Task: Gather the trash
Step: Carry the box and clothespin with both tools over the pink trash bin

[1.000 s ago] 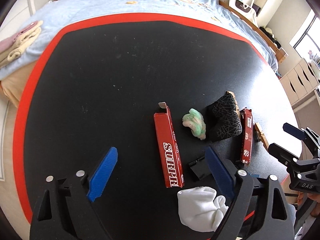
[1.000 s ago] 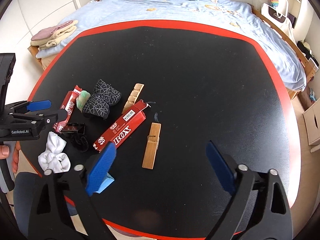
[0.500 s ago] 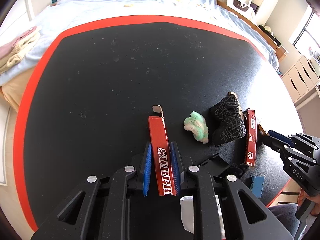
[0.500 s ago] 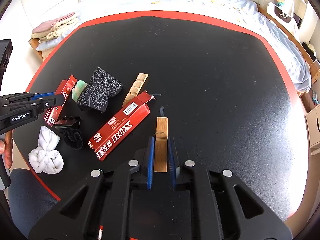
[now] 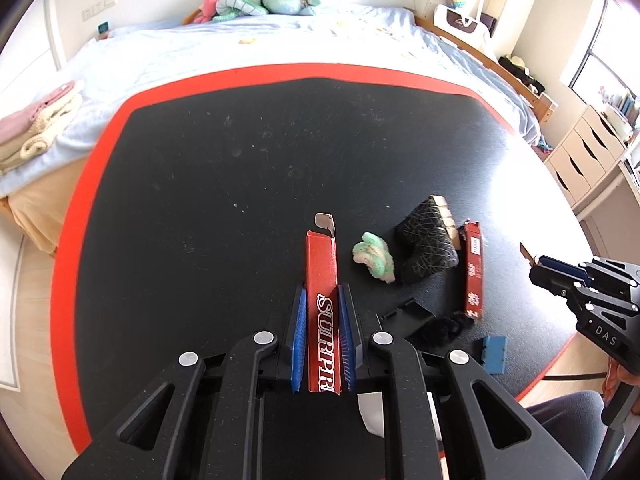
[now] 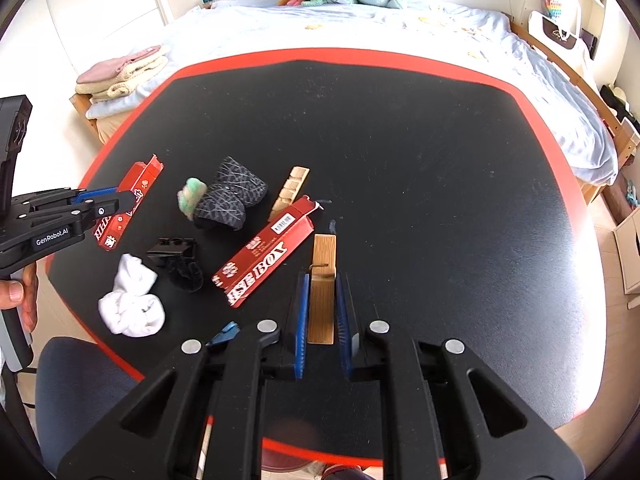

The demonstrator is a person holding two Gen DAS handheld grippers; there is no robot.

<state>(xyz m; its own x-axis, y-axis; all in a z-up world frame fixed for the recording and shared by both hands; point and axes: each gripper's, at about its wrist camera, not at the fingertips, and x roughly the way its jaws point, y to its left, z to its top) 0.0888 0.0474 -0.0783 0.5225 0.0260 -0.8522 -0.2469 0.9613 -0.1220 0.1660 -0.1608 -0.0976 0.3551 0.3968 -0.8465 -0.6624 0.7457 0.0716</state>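
My left gripper (image 5: 322, 294) is shut on a long red "SURPRISE" box (image 5: 321, 264), lifted off the black table (image 5: 224, 184); it also shows in the right wrist view (image 6: 134, 196). My right gripper (image 6: 322, 284) is shut on a wooden clothespin (image 6: 323, 276), held above the table. A second red box (image 6: 266, 250) lies left of the clothespin; it also shows in the left wrist view (image 5: 473, 268). Another wooden clothespin (image 6: 291, 190) lies beyond it.
On the table lie a black patterned sock (image 6: 228, 200), a green-white ball (image 6: 190, 198), a white sock (image 6: 130, 300), a black clip (image 6: 172, 250), a black hair tie (image 6: 186, 276) and a blue block (image 5: 493, 354). A bed (image 6: 360, 28) stands behind.
Both grippers closed from wide open, the left on the red box and the right on the clothespin, then lifted them slightly off the table.
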